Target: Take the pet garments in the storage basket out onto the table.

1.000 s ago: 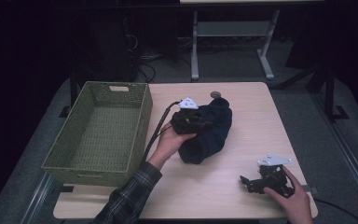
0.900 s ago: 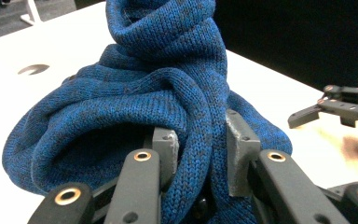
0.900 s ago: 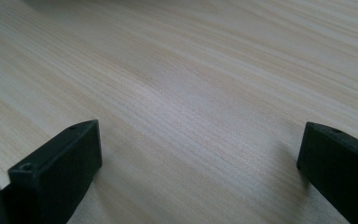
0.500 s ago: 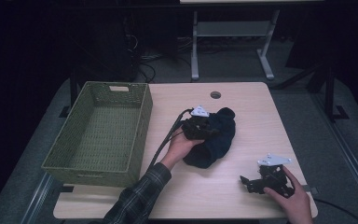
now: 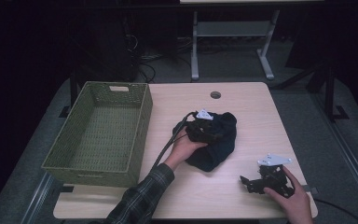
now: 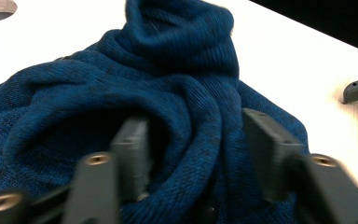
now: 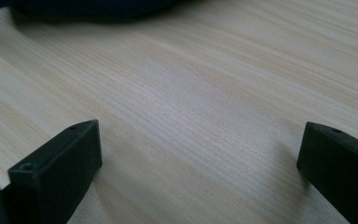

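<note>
Wooden table: left gripper just opening, jaws straddling blue knit; right gripper idling spread wide. Loose fold probably slipping out.

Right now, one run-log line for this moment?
left gripper: jaws just opened, blue knit between | right gripper: open, on table | basket

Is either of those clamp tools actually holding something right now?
No. The left gripper has just been opening; a fold of the blue knit cloth lies between its jaws. The right gripper stands open over bare table.
</note>
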`<state>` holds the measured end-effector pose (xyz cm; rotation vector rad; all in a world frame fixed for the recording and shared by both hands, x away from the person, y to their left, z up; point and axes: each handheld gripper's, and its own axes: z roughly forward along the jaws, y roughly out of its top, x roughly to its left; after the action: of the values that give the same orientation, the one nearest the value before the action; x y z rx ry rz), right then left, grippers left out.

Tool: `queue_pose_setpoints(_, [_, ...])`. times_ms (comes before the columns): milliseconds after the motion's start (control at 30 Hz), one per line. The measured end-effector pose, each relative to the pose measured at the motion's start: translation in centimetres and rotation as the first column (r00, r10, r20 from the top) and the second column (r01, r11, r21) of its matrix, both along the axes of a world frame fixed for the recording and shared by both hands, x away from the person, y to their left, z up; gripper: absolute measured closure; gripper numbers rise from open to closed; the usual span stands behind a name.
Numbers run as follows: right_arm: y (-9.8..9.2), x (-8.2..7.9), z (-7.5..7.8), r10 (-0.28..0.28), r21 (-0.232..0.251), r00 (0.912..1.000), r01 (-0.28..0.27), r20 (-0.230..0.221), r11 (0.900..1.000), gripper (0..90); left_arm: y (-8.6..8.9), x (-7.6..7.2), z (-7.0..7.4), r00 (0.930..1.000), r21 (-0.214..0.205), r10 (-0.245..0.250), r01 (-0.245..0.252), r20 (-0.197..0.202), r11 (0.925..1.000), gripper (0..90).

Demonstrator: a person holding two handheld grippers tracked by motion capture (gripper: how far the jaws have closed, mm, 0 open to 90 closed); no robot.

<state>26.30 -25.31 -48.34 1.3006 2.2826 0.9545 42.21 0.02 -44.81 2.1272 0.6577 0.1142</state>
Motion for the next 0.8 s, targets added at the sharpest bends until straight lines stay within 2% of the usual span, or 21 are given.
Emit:
queue_pose_setpoints(100, [0.0, 0.0, 0.0, 0.000, 0.000, 1.0000, 0.000, 0.000, 1.0000, 0.0, 0.1, 0.0, 0.1, 1.0000, 0.020, 0.009, -0.009, 0.000, 0.9998, 25.8])
queue_pose_setpoints(233, [0.0, 0.0, 0.0, 0.000, 0.000, 1.0000, 0.000, 0.000, 1.0000, 0.0, 0.4, -0.1, 0.4, 1.0000, 0.041, -0.001, 0.001, 0.000, 0.9992, 17.7])
queue_pose_setpoints(467, [0.0, 0.0, 0.0, 0.001, 0.000, 1.0000, -0.001, 0.000, 1.0000, 0.0, 1.2, -0.6, 1.2, 0.9998, 0.043, -0.005, 0.004, 0.019, 0.9991, 15.0])
queue_pose_setpoints(700, [0.0, 0.0, 0.0, 0.001, 0.000, 1.0000, -0.001, 0.000, 1.0000, 0.0, 2.5, -1.6, 2.2, 0.9993, 0.015, 0.005, -0.006, 0.037, 0.9999, 14.8])
queue_pose_setpoints(800, [0.0, 0.0, 0.0, 0.001, 0.000, 1.0000, -0.001, 0.000, 1.0000, 0.0, 2.9, -1.9, 2.5, 0.9991, 0.015, 0.002, -0.003, 0.042, 0.9999, 14.8])
